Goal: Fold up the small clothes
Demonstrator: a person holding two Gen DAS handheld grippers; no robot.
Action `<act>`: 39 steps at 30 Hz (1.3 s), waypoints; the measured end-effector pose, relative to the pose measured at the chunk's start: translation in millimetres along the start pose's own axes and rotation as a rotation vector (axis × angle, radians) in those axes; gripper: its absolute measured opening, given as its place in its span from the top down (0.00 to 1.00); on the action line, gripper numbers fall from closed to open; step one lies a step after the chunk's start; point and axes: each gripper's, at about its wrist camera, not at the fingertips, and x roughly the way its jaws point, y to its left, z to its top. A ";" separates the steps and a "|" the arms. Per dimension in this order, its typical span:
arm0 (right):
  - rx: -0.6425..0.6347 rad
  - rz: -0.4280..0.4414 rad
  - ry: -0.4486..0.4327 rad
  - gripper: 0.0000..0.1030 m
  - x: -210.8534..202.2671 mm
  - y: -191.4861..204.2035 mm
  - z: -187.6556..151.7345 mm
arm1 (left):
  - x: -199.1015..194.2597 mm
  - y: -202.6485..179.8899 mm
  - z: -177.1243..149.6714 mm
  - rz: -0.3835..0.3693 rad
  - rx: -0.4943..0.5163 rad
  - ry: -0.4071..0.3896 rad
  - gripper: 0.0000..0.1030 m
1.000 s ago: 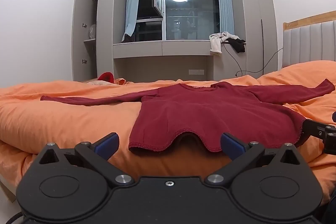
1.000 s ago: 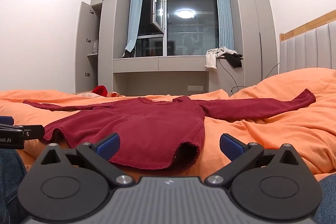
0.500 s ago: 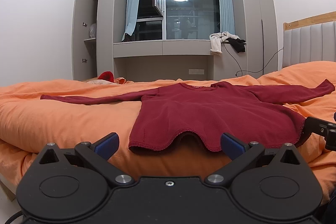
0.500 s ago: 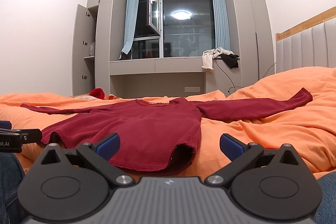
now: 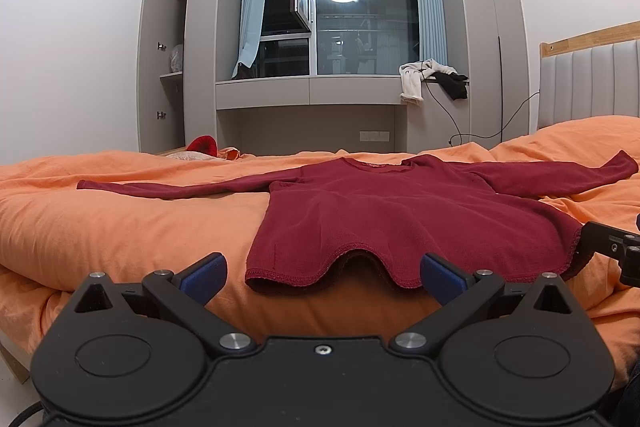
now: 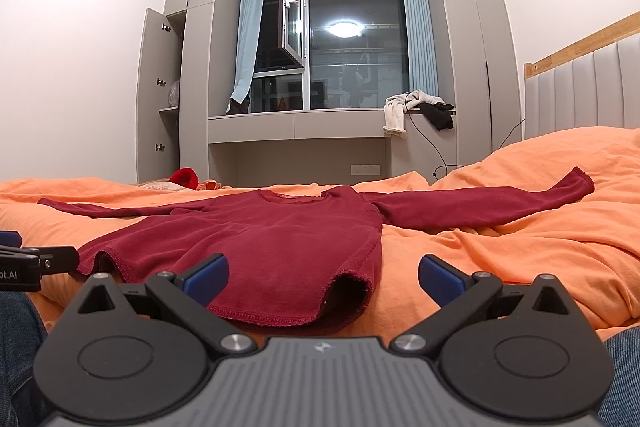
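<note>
1. Lying flat on the orange bed (image 5: 100, 227): one dark red long-sleeved top (image 5: 384, 211), centre of frame, both sleeves spread out to the sides, neckline toward the window, hem nearest the cameras and slightly rippled.
2. Left tongs (image 5: 322, 273): jaws wide apart, holding nothing, hovering just short of the hem at lower centre of the left wrist view.
3. Right tongs (image 6: 323, 274): jaws likewise spread, empty, facing the hem's right corner at lower centre of the right wrist view.
4. Step in hand, as judged: approach before the first fold; no fold is made yet.
5. Next move, as judged: each pair of tongs closes on a hem corner or a sleeve, pinching both fabric layers, then carries it across the body.
6. Background: window, open wardrobe, clothes heaped on the sill at centre right.
</note>
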 end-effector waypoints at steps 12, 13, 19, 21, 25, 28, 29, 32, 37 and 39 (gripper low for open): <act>-0.001 0.001 0.000 0.00 0.1 -0.4 0.1 | -0.2 0.0 0.4 0.000 0.000 0.001 0.00; -0.001 0.001 0.000 0.00 0.1 -0.4 0.1 | -0.2 0.0 0.4 -0.001 0.000 0.001 0.00; -0.001 0.001 0.000 0.00 0.1 -0.5 0.0 | -0.1 0.0 0.3 0.000 -0.001 0.001 0.00; 0.000 0.001 0.000 0.00 0.1 -0.5 0.0 | 0.2 0.1 0.1 0.000 -0.001 0.001 0.00; -0.001 0.001 0.000 0.00 0.1 -0.4 -0.1 | -0.1 0.0 0.3 0.000 -0.001 0.002 0.00; 0.000 0.000 0.000 0.00 0.1 -0.5 -0.1 | 0.0 0.0 0.4 0.000 -0.001 0.002 0.00; 0.000 0.000 0.000 0.00 0.2 -0.5 -0.1 | 0.1 0.1 0.3 0.000 -0.001 0.003 0.00; -0.001 0.000 0.002 0.00 -0.6 -0.3 -0.4 | -1.0 -1.7 1.9 0.001 -0.002 0.005 0.00; -0.001 -0.001 0.002 0.00 -1.7 -1.1 -0.5 | -0.8 -1.6 1.8 0.001 -0.002 0.005 0.00; -0.001 -0.001 0.003 0.00 -1.5 -0.9 -0.4 | -0.8 -1.7 1.8 0.001 -0.003 0.005 0.00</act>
